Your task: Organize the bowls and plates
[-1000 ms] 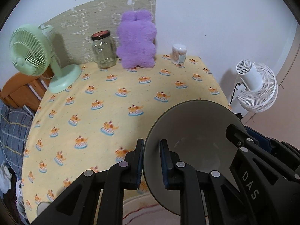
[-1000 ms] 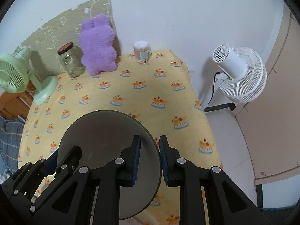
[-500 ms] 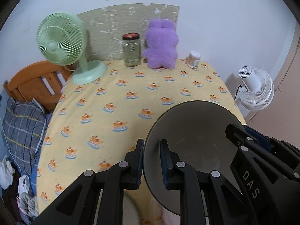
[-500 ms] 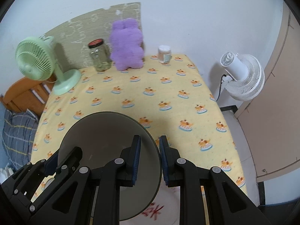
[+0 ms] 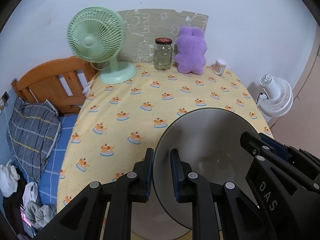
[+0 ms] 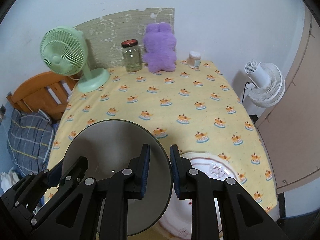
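Note:
A grey bowl (image 5: 204, 152) hangs tilted above the near part of the yellow tablecloth, held from both sides. My left gripper (image 5: 161, 154) is shut on its left rim, and my right gripper (image 6: 159, 150) is shut on the opposite rim of the same bowl (image 6: 112, 150). Each wrist view shows the other gripper's black fingers at the bowl's far side. Below the right gripper lies a white plate (image 6: 212, 168) with a red-brown pattern, partly hidden by the fingers and the bowl.
The table (image 5: 160, 92) carries a green fan (image 5: 96, 38), a glass jar (image 5: 163, 54), a purple plush toy (image 5: 191, 50) and a small white pot (image 5: 220, 67) along the back wall. A bed with a checked pillow (image 5: 30, 132) lies left; a white floor fan (image 5: 277, 98) stands right.
Both grippers, still holding the bowl, have drawn back from the back wall and risen slightly. The white plate has come into the right wrist view.

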A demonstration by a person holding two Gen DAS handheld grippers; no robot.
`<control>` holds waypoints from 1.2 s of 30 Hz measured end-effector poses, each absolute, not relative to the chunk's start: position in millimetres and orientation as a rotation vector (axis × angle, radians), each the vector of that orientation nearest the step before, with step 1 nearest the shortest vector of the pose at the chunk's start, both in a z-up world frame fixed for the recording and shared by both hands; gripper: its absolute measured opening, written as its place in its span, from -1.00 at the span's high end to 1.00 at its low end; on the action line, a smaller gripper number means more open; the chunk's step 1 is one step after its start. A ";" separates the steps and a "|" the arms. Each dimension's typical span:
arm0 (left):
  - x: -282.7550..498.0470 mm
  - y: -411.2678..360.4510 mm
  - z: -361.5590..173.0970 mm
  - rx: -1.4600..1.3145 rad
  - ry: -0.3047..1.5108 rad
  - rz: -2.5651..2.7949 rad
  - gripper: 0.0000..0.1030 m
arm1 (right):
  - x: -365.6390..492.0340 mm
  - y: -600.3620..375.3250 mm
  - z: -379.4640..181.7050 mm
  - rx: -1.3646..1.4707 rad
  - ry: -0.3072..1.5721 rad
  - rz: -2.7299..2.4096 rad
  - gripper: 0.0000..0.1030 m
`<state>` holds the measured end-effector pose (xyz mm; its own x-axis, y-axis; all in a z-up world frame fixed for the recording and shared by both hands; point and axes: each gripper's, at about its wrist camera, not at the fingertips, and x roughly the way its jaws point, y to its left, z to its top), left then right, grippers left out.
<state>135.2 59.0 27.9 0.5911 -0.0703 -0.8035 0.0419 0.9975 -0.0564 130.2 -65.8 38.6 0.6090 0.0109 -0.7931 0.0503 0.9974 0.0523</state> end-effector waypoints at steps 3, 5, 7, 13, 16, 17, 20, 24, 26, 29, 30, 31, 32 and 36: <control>126.7 73.9 22.2 -0.050 0.951 -0.063 0.73 | 122.9 -52.4 35.1 0.072 0.923 -0.012 0.53; 121.8 81.6 17.2 -0.051 0.959 -0.062 0.73 | 117.7 -44.1 30.9 0.069 0.937 -0.005 0.53; 118.9 87.9 12.0 -0.056 0.975 -0.062 0.73 | 114.1 -36.8 26.2 0.067 0.949 -0.002 0.53; 111.0 100.3 -2.0 -0.072 1.012 -0.060 0.73 | 106.5 -22.4 10.2 0.055 0.989 0.005 0.53; 108.6 104.5 -8.1 -0.074 1.024 -0.056 0.73 | 104.6 -16.9 4.2 0.047 1.007 0.009 0.53; 108.0 106.1 -10.9 -0.076 1.032 -0.054 0.73 | 104.3 -15.7 2.0 0.046 1.013 0.011 0.53; 107.4 108.7 -17.0 -0.080 1.049 -0.049 0.73 | 104.7 -12.7 -4.6 0.042 1.034 0.014 0.53; 106.3 111.2 -24.9 -0.082 1.074 -0.041 0.73 | 105.8 -8.6 -14.3 0.041 1.067 0.017 0.53; 106.6 111.5 -28.7 -0.081 1.082 -0.037 0.73 | 106.3 -7.6 -18.7 0.040 1.080 0.019 0.53; 107.4 111.6 -32.5 -0.076 1.088 -0.032 0.73 | 107.4 -5.2 -24.2 0.032 1.088 0.018 0.53; 108.2 111.8 -33.6 -0.076 1.090 -0.032 0.73 | 107.9 -4.5 -25.7 0.029 1.090 0.018 0.53; 108.7 111.8 -34.5 -0.075 1.091 -0.031 0.73 | 108.3 -4.2 -27.1 0.029 1.092 0.017 0.53; 109.5 111.5 -35.5 -0.072 1.093 -0.031 0.73 | 108.8 -4.4 -27.9 0.030 1.093 0.017 0.53; 114.0 110.8 -40.5 -0.065 1.105 -0.025 0.73 | 112.0 -4.1 -32.7 0.030 1.100 0.015 0.53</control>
<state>114.0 110.8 -40.5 0.4491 -0.0524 -0.8919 -0.0127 0.9978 -0.0650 112.0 -4.1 -32.7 0.4537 0.0269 -0.8908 0.0026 0.9995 0.0315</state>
